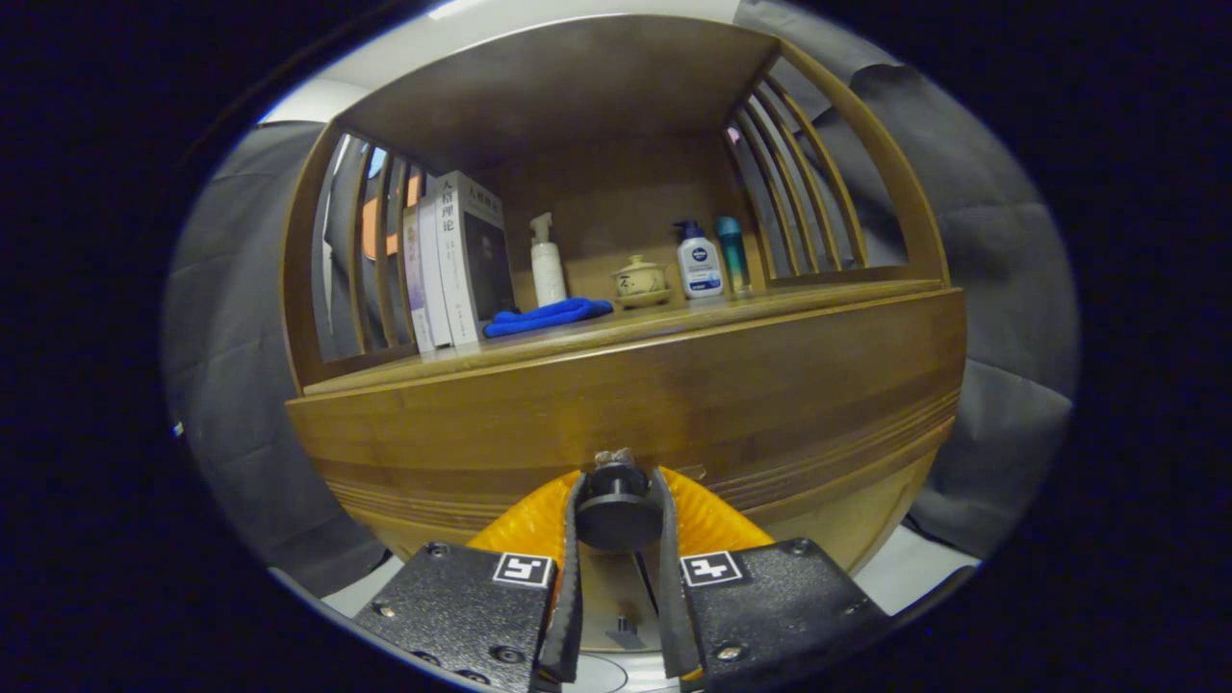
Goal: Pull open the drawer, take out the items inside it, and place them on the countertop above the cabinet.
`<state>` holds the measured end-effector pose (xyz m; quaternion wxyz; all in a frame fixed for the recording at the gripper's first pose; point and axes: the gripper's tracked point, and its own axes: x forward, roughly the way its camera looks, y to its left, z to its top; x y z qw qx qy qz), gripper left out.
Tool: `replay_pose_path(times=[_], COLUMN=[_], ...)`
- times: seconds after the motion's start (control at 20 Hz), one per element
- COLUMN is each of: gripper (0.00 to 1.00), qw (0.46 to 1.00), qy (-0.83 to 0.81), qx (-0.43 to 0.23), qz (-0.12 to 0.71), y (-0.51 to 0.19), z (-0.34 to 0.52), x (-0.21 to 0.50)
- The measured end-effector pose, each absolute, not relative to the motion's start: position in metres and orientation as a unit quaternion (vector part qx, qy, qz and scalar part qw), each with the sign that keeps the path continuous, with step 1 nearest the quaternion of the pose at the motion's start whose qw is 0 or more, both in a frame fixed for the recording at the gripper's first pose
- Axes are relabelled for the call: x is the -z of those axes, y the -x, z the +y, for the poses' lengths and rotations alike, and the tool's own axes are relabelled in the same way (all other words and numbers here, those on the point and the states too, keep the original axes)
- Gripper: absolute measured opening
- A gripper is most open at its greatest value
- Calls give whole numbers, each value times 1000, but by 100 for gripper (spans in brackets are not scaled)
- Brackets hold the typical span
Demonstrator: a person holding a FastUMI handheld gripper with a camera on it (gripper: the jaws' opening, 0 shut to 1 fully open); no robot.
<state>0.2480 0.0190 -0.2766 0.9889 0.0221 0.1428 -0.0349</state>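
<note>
Hand-held gripper point(617, 500) clenched on the drawer knob point(616, 512), one finger at each side, to get purchase for pulling. Drawer front point(674, 404) looks closed, contents hidden. Desk point(674, 313) at 12 o'clock already holds books point(457, 260), blue cloth point(547, 316), bottles.

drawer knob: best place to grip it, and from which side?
Grip the drawer knob on its round dark head, coming straight on at the drawer front, one finger on each side. It stands out from the wood, so the flanks are free. The gripper is already there: its fingers appear to press both sides of the knob, set for a straight pull back.
</note>
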Motion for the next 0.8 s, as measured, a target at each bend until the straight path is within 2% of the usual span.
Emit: replay_pose_path(times=[0.8], gripper=[36], qw=[988], qy=[-14], qx=[23], qz=[150], y=[-238], z=[21], x=[278])
